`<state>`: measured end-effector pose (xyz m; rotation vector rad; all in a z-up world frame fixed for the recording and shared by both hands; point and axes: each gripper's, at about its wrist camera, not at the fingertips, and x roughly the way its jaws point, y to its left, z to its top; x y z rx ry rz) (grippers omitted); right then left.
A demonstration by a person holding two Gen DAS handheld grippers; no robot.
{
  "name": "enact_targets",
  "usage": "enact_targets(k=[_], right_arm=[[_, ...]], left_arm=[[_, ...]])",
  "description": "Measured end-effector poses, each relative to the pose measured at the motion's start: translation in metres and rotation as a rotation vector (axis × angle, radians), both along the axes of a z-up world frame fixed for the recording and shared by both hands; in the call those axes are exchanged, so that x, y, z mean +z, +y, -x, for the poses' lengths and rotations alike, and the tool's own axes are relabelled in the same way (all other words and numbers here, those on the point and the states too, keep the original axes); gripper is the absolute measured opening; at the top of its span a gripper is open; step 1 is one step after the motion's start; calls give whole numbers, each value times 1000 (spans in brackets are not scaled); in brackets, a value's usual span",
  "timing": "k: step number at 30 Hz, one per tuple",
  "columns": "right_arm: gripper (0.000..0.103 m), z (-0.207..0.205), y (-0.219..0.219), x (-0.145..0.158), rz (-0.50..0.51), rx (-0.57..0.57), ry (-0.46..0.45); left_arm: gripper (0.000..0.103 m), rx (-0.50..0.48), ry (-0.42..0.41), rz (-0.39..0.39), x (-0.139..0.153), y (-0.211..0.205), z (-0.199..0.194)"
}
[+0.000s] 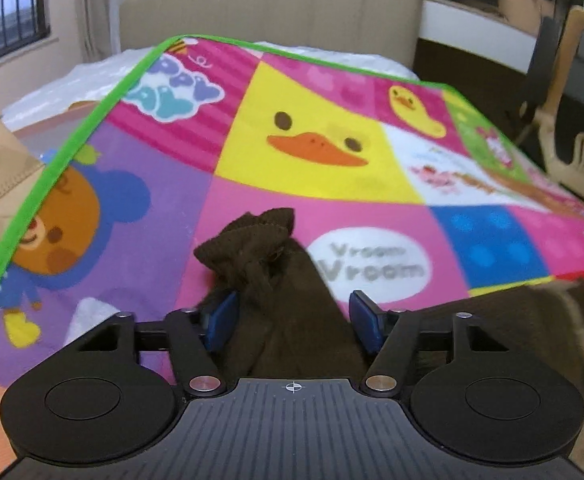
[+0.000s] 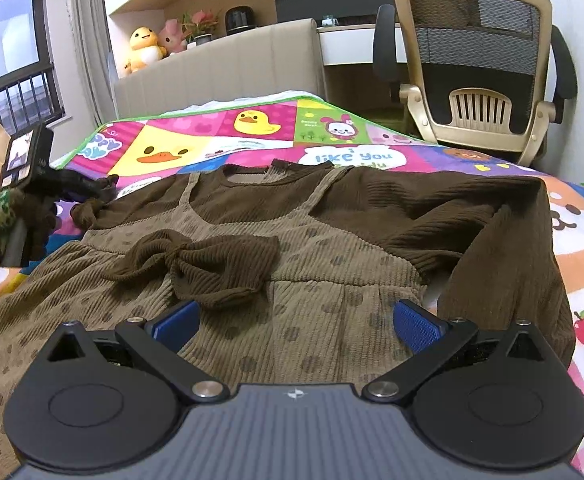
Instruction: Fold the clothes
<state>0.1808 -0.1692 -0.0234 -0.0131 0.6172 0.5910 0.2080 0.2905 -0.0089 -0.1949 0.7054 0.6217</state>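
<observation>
Stock as I read it from my 2 wrist feeds.

1 brown dress [image 2: 292,264]: lies front-up on the play mat [image 2: 196,136], neckline toward the headboard [image 2: 220,68]. Dark brown ribbed top, lighter corduroy pinafore with dots, 2 shoulder straps, 1 dark bow [image 2: 208,260] at the waist. 2 sleeves: the one on the picture's right [image 2: 503,240] is folded in over the skirt; the one on the picture's left [image 1: 268,264] is bunched at its cuff.

1 left gripper [image 1: 292,316]: its 2 blue pads sit on either side of the bunched left sleeve, jaws about half apart, fabric filling the gap. The left pad presses into the cloth; at the right pad I cannot tell whether it touches, so I cannot say it is clamped. In the right wrist view the same gripper [image 2: 92,194] is at the dress's left shoulder, held by 1 hand [image 2: 16,220] in a patterned glove.

1 right gripper [image 2: 295,320]: released, 2 blue pads spread wide, hovering above the skirt with nothing between them.

1 play mat: patchwork of cartoon squares, green border, spread over the bed.

1 office chair [image 2: 479,64], beige with mesh back, beside the bed.

2 plush toys [image 2: 152,46] on the ledge behind the headboard.

1 window [image 2: 8,40] with bars, far left.
</observation>
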Motion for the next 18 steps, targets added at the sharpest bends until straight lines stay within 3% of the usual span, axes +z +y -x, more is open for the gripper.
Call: enact_targets(k=[1,2,7,10,13,15,17,18], right_arm=[[103,0,0,0,-1,0,-1],[103,0,0,0,-1,0,-2],[103,-1,1,0,-1,0,5],[103,0,1,0,1,-7,3],[103,0,3,0,17,-10,7],[103,0,4,2,36,-12,7],[103,3,7,13,56,4,-8],[103,5,8,21,58,20,-20]], left_arm=[[27,-1,2,-26,0,0,3],[15,-1,3,-50,0,0,6],[10,-68,-137,-40,35,-14,31],[9,-206,-281,-18,75,-51,42],[11,-433,-401,69,97,-94,44],[30,-621,-405,158,94,-124,35],[76,-724,-360,226,84,-147,27],[82,-742,-328,237,77,-155,26]])
